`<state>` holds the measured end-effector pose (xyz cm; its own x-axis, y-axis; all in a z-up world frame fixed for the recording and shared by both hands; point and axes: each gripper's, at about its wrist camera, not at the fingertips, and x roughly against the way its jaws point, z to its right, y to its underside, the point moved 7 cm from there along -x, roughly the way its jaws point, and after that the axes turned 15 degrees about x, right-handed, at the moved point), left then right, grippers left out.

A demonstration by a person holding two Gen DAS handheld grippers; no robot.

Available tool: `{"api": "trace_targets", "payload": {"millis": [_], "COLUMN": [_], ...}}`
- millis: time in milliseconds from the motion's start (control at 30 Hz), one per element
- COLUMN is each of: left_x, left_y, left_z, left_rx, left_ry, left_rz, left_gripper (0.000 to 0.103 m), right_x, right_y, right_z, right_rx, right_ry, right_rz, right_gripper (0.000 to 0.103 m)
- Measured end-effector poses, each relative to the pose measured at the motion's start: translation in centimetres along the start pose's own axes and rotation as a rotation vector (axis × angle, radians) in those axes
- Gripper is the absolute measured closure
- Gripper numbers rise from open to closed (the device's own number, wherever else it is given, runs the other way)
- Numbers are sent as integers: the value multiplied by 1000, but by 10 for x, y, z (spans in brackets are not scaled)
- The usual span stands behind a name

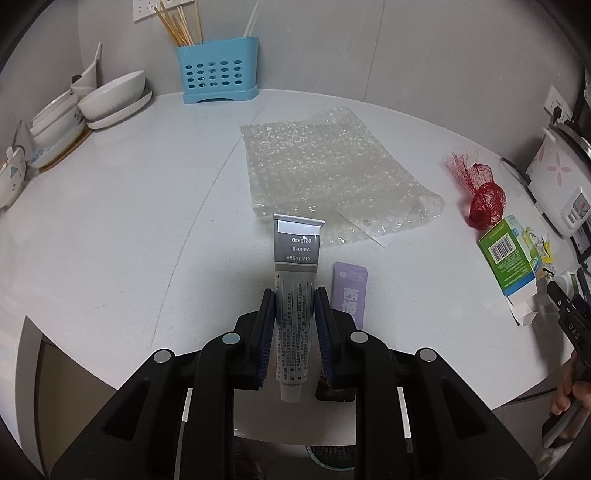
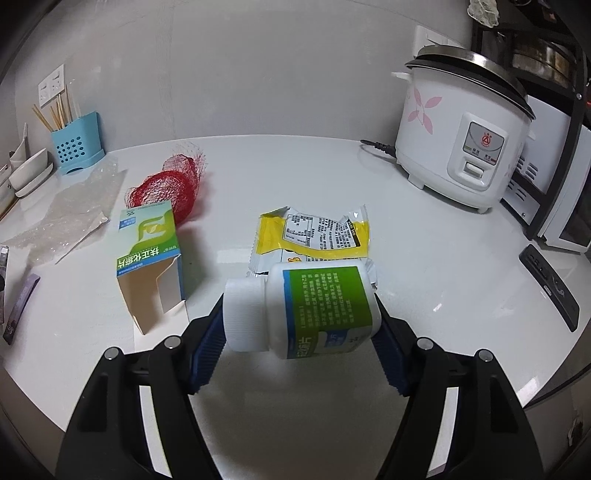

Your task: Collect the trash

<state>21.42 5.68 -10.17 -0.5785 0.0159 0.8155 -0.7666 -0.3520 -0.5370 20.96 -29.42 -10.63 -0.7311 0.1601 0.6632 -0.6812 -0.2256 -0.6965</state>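
White green-labelled bottle, ribbed cap, sideways in claw.

Home kitchen: rice cooker, bowls.

A blue holder with chopsticks stands at twelve o'clock on the white counter, against the wall. Stacked bowls and plates sit at ten o'clock. A white rice cooker with pink flowers stands at two o'clock in the right view, its cord trailing left. A black power strip lies at three o'clock.
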Motion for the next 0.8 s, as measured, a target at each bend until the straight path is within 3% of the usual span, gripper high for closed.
{"api": "trace_targets", "payload": {"millis": [467,800], "left_x": [18,58], "left_y": [0,8], "left_z": [2,12], "left_rx": [6,-7], "left_ry": [4,34], "left_rz": [41,101], "left_gripper": [82,82], "right_x": [19,50], "right_y": [4,2], "right_z": [3,0], "right_rx": [-6,0], "right_ry": [-2,-7], "right_rz": [34,97], "right_gripper": [35,35]}}
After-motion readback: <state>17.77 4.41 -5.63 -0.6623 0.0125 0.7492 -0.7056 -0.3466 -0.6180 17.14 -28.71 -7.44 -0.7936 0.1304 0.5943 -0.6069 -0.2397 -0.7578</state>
